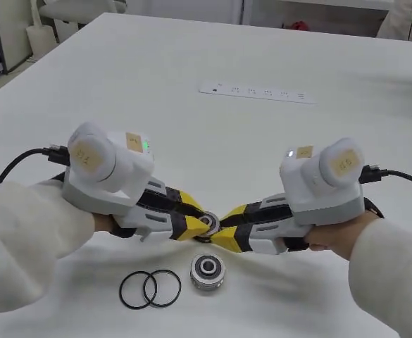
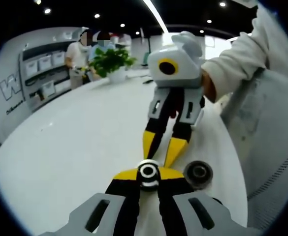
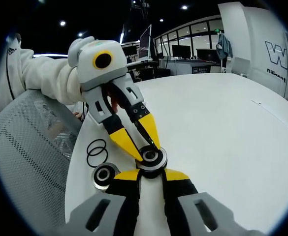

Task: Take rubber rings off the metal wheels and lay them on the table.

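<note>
This is an open-plan office with a lab feel. The work goes on at a wide white table [image 1: 191, 63] with a power strip [image 1: 258, 91] lying on it and a mesh chair [image 3: 30, 132] pulled up beside it. Past the table stand desks with monitors [image 3: 183, 50], and a jacket [image 3: 224, 46] hangs nearby. One wall carries shelves [image 2: 45, 64] lined with storage bins; another bears large lettering [image 3: 276, 54]. A potted plant [image 2: 110, 60] sits on the table's far end, where people [image 2: 77, 54] stand. Spot and strip lights [image 2: 156, 14] run along a dark ceiling.
</note>
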{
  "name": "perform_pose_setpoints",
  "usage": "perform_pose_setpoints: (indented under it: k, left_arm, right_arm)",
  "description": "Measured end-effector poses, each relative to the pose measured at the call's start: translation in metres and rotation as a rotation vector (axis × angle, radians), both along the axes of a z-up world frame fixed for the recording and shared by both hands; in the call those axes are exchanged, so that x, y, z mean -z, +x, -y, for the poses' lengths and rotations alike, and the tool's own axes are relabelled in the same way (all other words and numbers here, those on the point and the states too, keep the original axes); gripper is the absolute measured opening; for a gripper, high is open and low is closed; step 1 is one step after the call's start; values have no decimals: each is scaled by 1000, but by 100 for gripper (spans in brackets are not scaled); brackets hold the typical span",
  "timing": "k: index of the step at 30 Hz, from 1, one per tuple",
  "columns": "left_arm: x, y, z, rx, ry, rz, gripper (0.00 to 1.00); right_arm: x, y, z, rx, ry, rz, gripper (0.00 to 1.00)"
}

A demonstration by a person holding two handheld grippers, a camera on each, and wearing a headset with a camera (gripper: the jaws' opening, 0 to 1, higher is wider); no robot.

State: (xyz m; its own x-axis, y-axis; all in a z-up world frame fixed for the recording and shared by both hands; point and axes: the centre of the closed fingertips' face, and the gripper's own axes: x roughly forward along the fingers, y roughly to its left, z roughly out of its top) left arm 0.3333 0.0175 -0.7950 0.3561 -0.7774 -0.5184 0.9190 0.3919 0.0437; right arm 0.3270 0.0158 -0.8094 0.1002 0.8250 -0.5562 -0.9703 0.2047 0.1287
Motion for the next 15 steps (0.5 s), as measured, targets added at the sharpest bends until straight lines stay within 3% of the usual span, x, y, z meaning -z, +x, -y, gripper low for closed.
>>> perform_pose_setpoints:
  k: [3,5,11,14,15]
  left_arm:
    - [0,0,0,-2,-2,-1,14]
    - [0,0,0,-5,-2,-1,14]
    - [0,0,0,-8,-2,0,14]
    - [0,0,1,-5,-3,3,14]
    - [0,-1,2,-2,-3,3,14]
  right_arm:
    - [3,2,4,8,-23,9,7]
    - [2,3,5,20,-11,-2,2]
    - [2,4,5,31,-19,-11,0]
    - [2,4,8,71,-18,-66,0]
    - [3,4,9,103,-17,-122,0]
